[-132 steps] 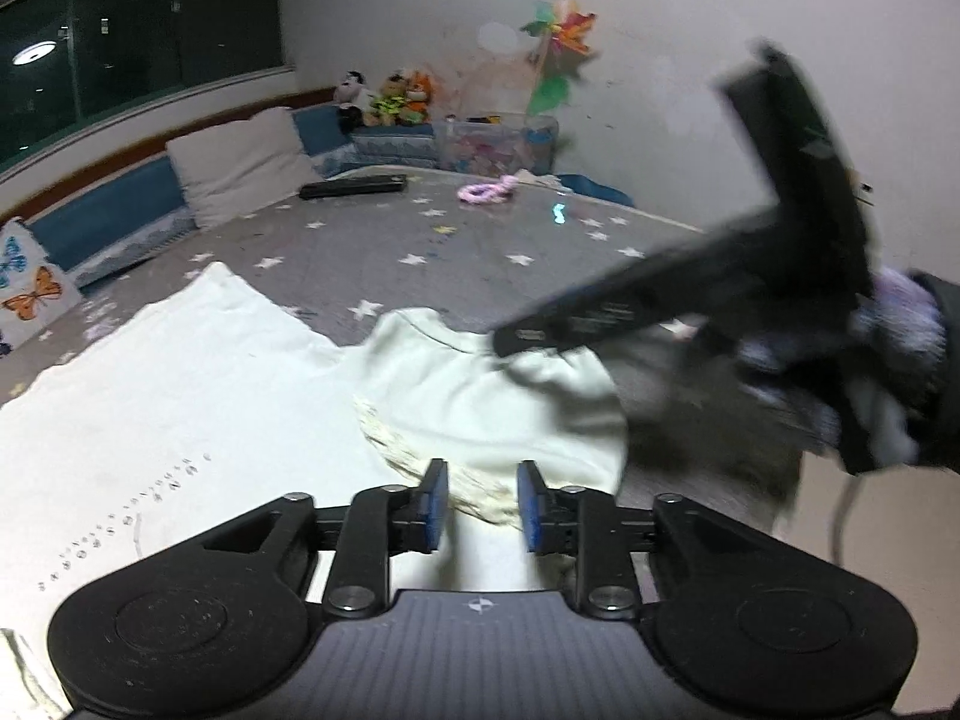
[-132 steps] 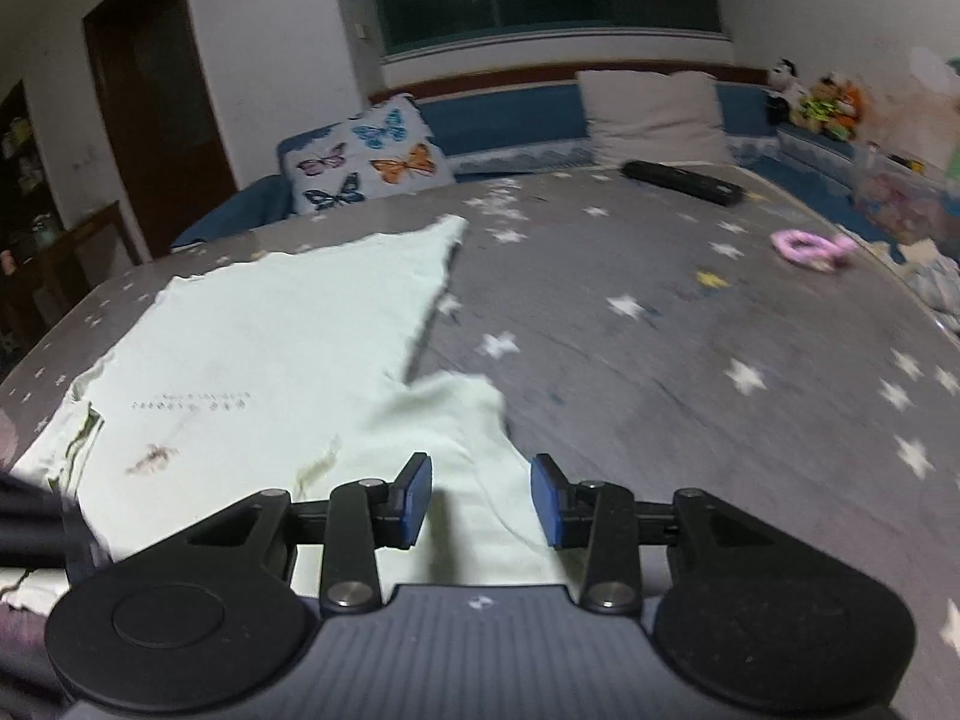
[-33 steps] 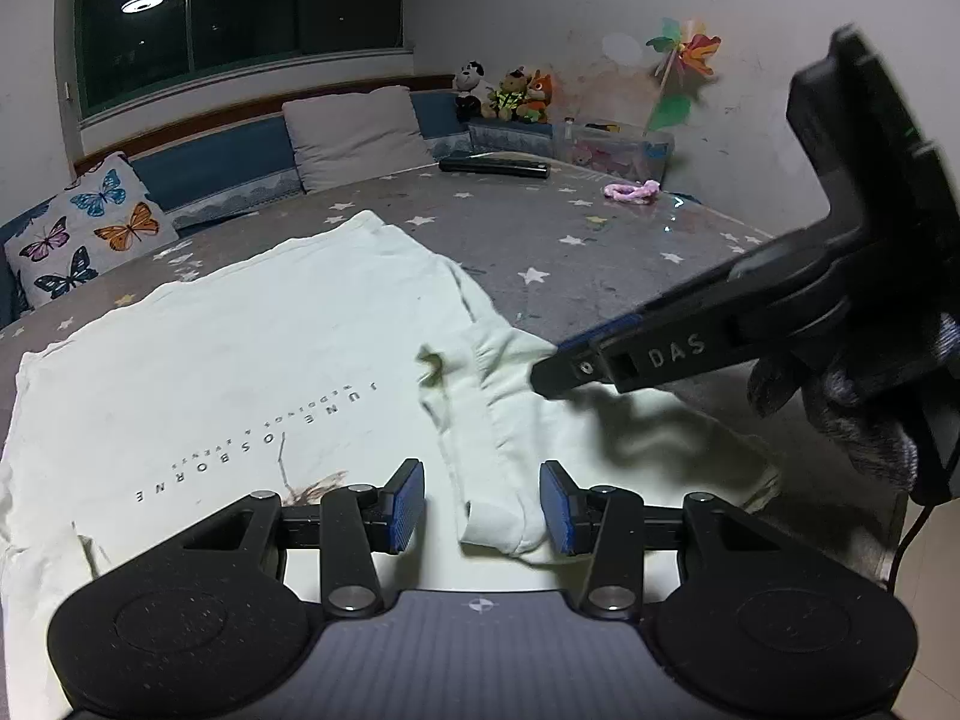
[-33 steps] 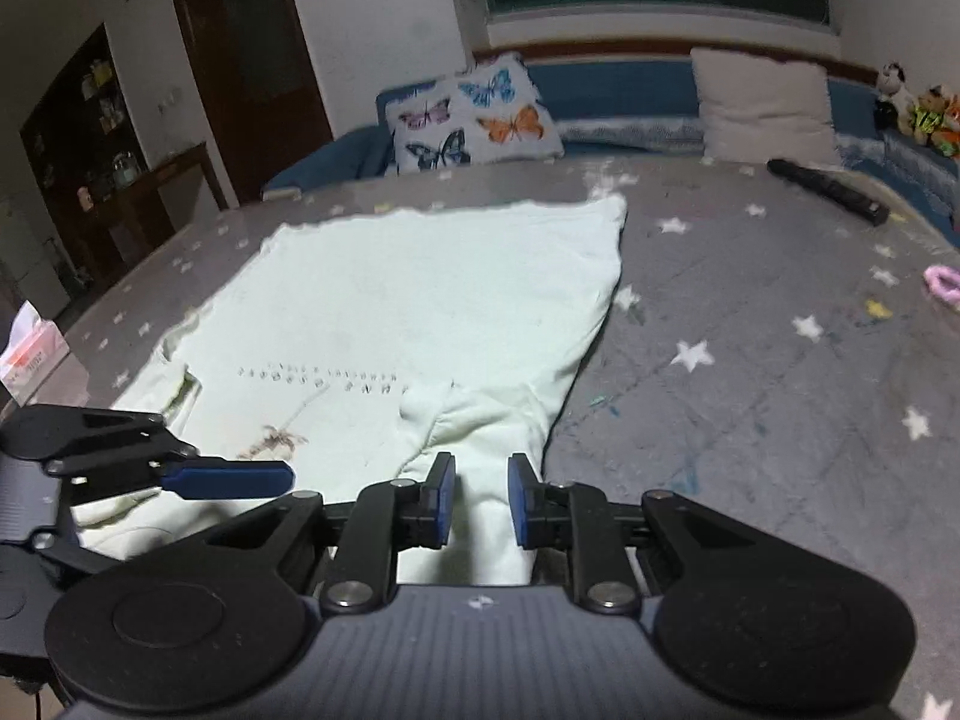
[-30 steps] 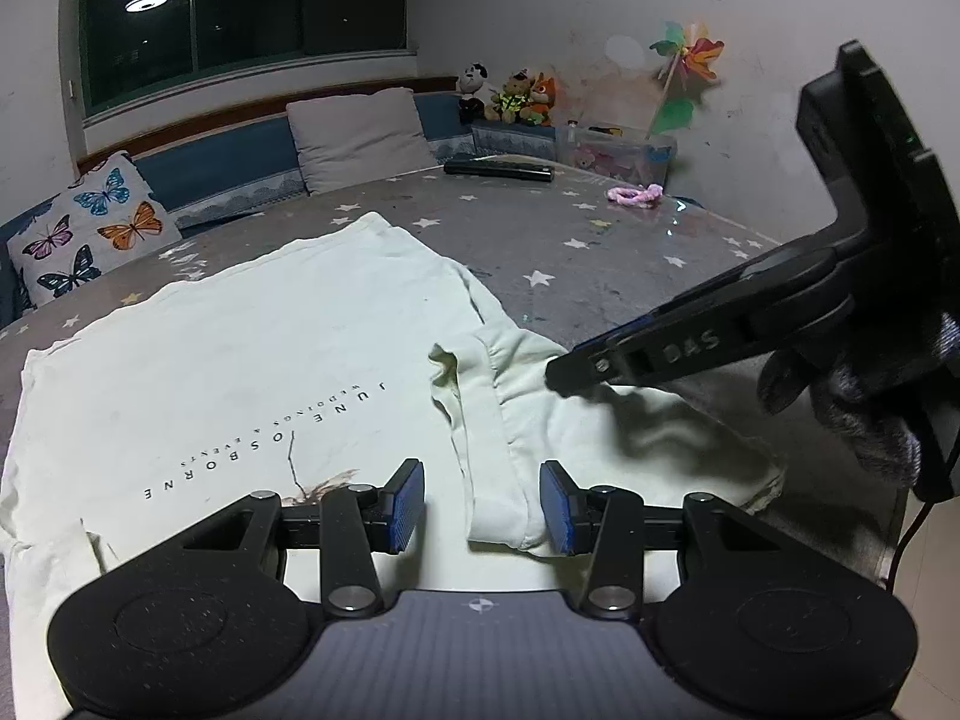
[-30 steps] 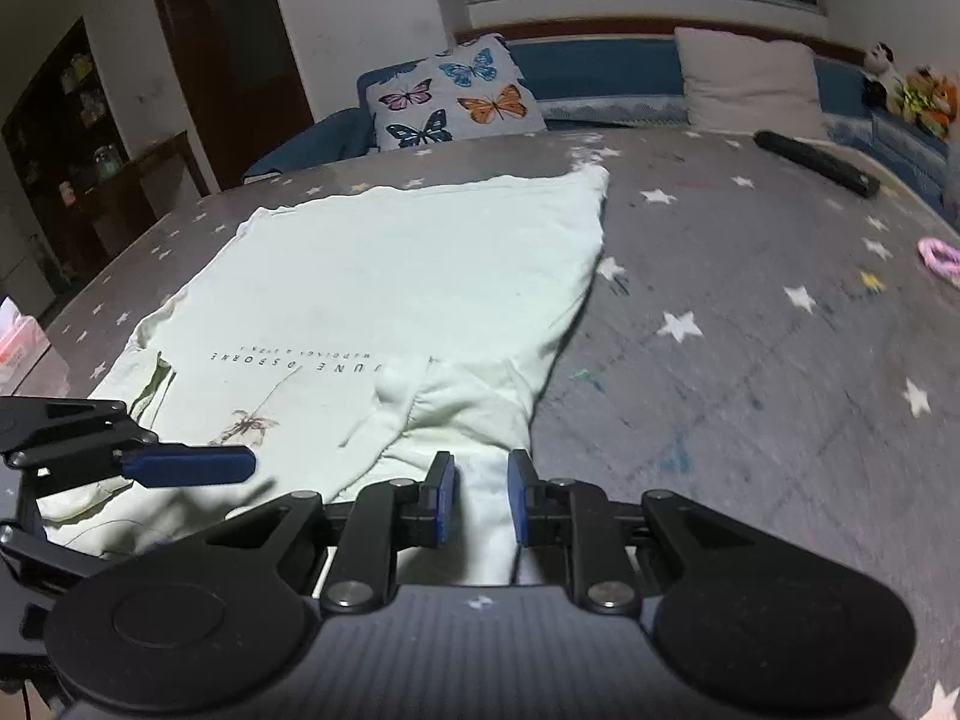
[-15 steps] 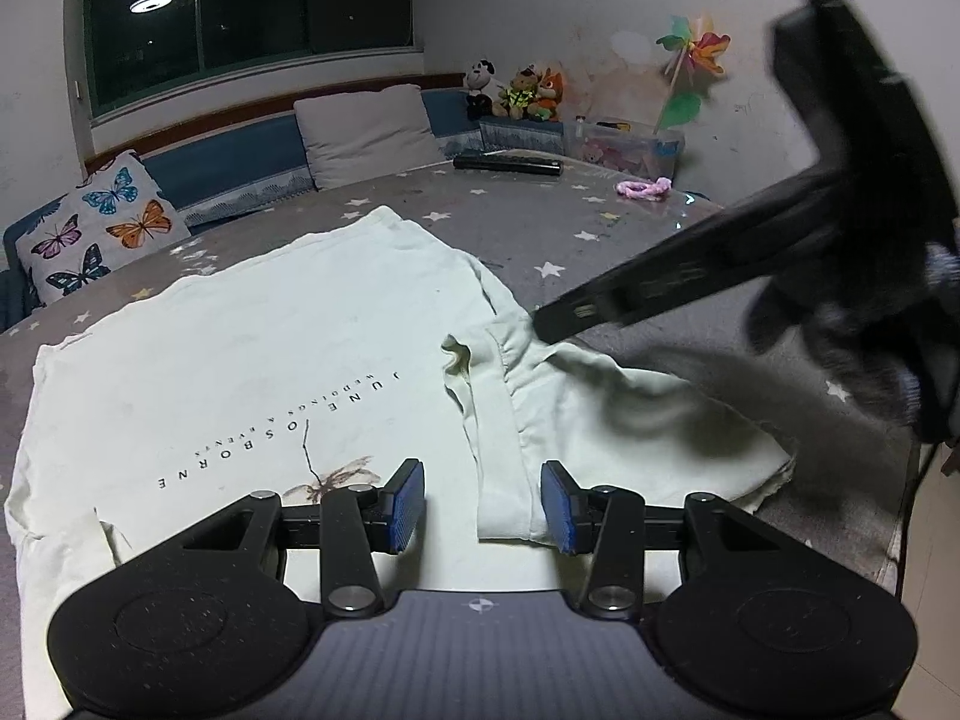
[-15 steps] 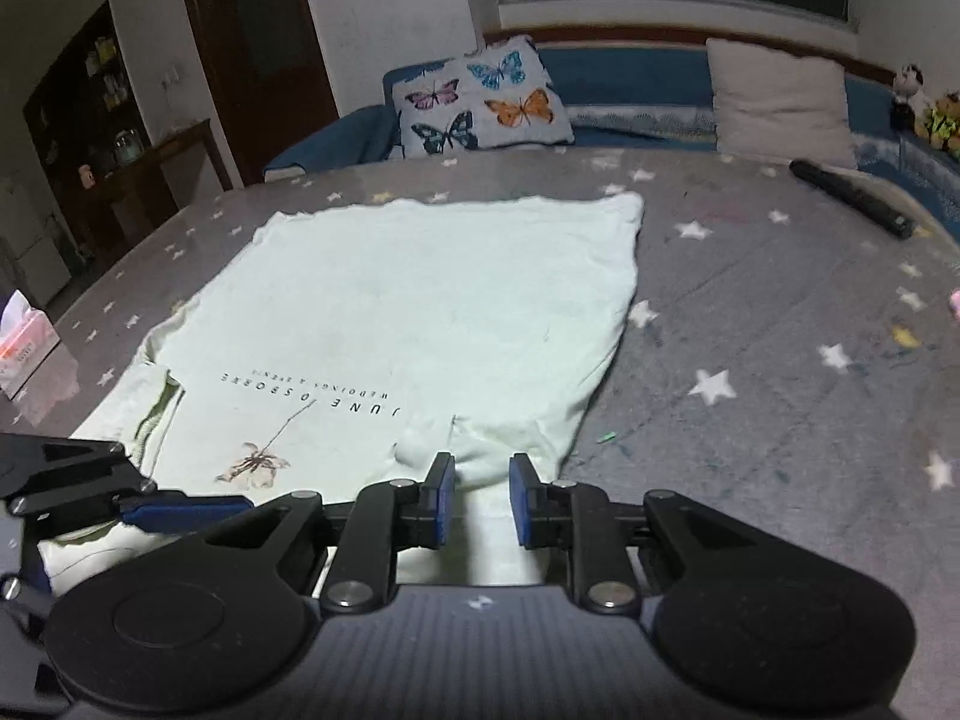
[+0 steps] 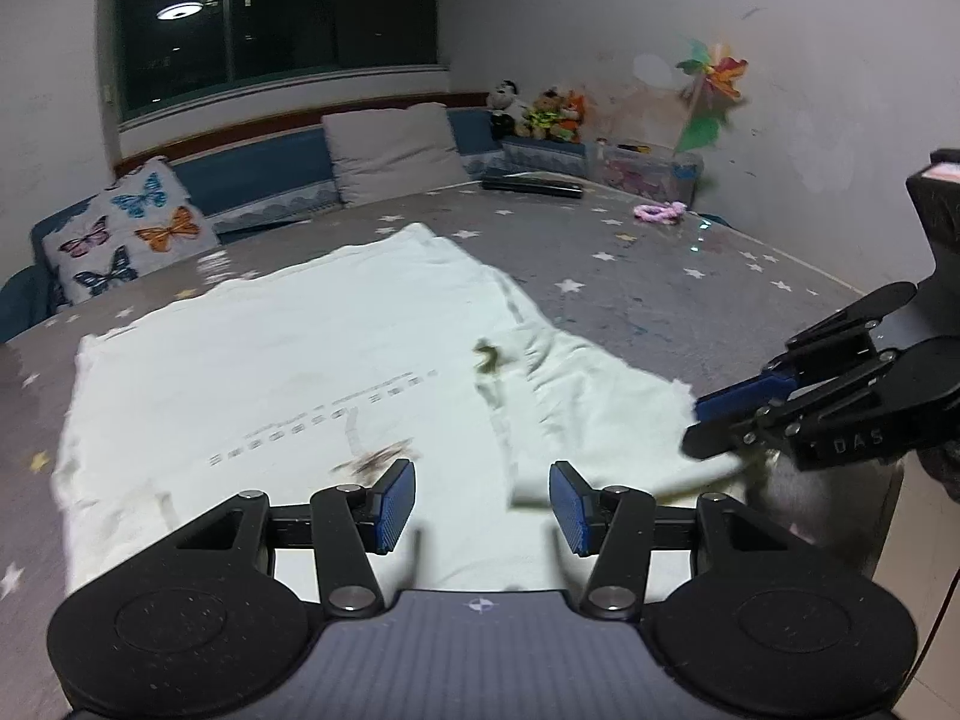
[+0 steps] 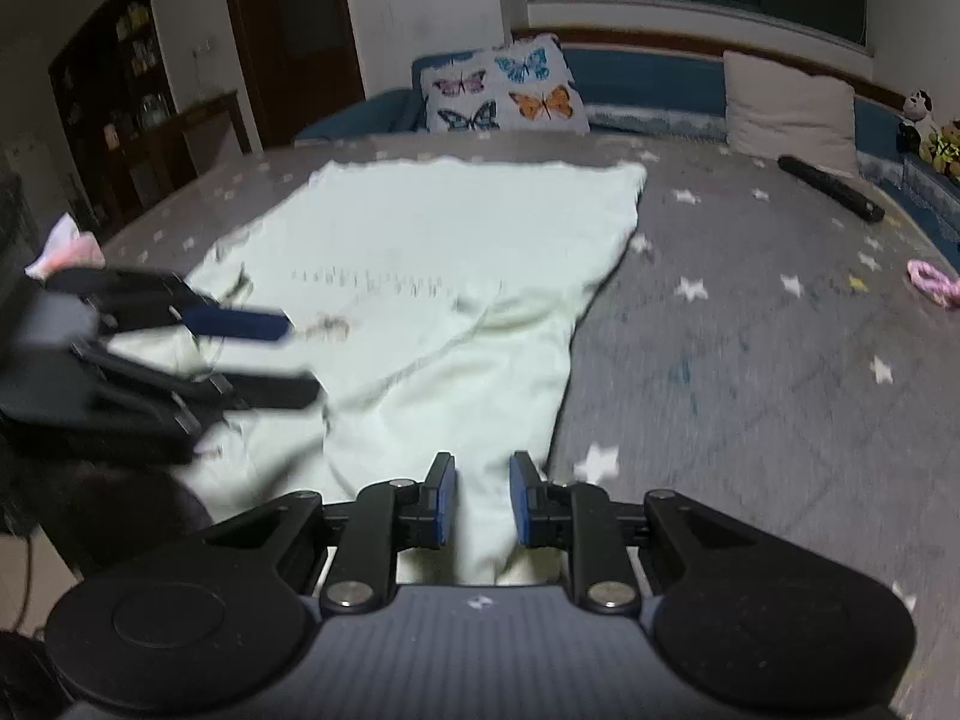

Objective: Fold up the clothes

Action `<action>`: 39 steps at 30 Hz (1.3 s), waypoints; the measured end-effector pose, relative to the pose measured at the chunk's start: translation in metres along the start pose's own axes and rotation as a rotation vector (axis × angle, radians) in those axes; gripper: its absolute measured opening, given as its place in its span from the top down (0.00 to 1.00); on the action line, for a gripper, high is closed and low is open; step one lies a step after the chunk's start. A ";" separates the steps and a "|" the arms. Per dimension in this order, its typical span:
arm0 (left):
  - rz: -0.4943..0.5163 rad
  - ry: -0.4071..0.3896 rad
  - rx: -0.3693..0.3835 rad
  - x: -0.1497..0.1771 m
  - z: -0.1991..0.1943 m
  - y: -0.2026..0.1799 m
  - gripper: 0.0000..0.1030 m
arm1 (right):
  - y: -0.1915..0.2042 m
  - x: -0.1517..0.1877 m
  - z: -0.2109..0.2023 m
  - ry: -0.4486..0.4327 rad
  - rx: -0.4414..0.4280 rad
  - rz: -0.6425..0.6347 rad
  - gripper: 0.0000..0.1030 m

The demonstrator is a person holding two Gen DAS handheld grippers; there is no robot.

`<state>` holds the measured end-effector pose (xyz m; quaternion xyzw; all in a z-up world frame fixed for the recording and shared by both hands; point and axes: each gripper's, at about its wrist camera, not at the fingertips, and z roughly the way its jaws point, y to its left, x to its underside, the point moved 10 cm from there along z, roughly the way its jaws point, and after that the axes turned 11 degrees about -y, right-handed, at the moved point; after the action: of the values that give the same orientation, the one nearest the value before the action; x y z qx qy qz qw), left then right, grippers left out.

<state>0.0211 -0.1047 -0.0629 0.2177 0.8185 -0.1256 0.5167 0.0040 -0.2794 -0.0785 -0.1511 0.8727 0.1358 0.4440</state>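
A pale cream T-shirt [image 9: 288,360] with a line of printed text lies spread on the grey star-patterned bed [image 9: 690,294]; it also shows in the right wrist view [image 10: 456,240]. Its near right sleeve [image 9: 600,414] is rumpled. My left gripper [image 9: 482,504] is open and empty over the shirt's near edge. My right gripper [image 10: 480,507] has its jaws narrowly apart around the sleeve end [image 10: 486,528]. It also shows at the right of the left wrist view [image 9: 714,426], at the sleeve's corner. The left gripper appears blurred in the right wrist view [image 10: 288,354].
A butterfly cushion [image 9: 129,237], a grey pillow [image 9: 390,150], a black remote [image 9: 531,185], a pink hair tie [image 9: 660,213], soft toys [image 9: 534,111] and a clear box [image 9: 648,171] line the far side. The bed's edge [image 9: 882,540] drops off at right. A dark cabinet [image 10: 120,114] stands left.
The folded-over sleeve has been drawn back out to the right and lies opened toward the bed's edge. My right gripper moved down and outward with it. The left gripper stayed open.
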 end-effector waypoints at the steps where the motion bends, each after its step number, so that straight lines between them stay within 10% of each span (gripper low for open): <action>1: -0.004 -0.003 -0.006 0.000 -0.004 0.002 0.49 | 0.000 0.000 -0.001 0.000 0.005 -0.005 0.81; 14: -0.082 0.029 -0.202 0.039 -0.079 0.071 0.50 | 0.024 -0.006 0.011 -0.008 -0.026 -0.059 0.81; 39: -0.105 0.071 -0.220 0.065 -0.104 0.094 0.49 | 0.025 -0.006 0.011 -0.006 -0.020 -0.051 0.72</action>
<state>-0.0395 0.0368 -0.0745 0.1210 0.8553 -0.0543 0.5009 0.0062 -0.2513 -0.0772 -0.1775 0.8659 0.1336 0.4483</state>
